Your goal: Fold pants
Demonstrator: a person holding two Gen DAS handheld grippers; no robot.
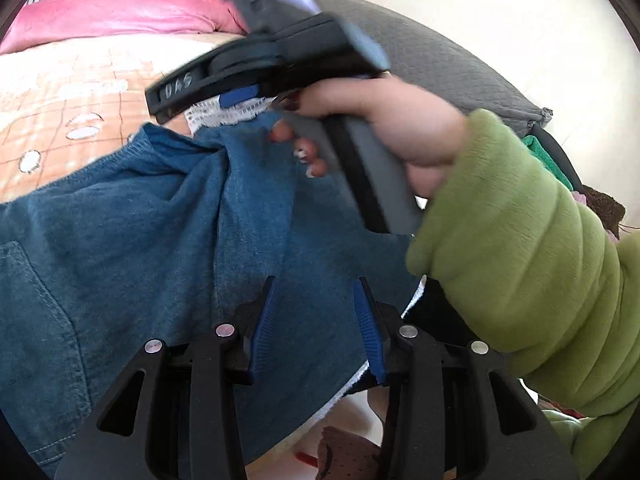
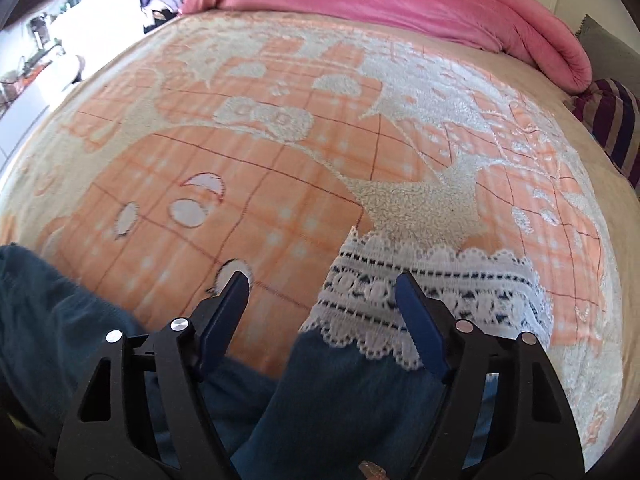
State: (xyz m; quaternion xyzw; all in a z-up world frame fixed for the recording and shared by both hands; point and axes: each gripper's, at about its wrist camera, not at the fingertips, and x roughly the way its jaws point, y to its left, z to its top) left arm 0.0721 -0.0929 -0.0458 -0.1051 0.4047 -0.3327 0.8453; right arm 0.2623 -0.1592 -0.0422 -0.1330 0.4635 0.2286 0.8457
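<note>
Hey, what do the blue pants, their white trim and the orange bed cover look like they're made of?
The blue pants look like soft, matte brushed denim or cotton: faint nap, stitched pocket seams. The white trim on the leg hem looks like openwork lace, with scalloped edges and holes showing dark fabric behind. The orange bed cover looks like plush fleece, fuzzy with curly raised cream patches.

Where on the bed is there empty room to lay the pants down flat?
The big bare patch is the orange blanket, between the pink duvet at the far edge and the lace cuff up close. It is crowded near the front, where the blue pants bunch under the right tool.
</note>
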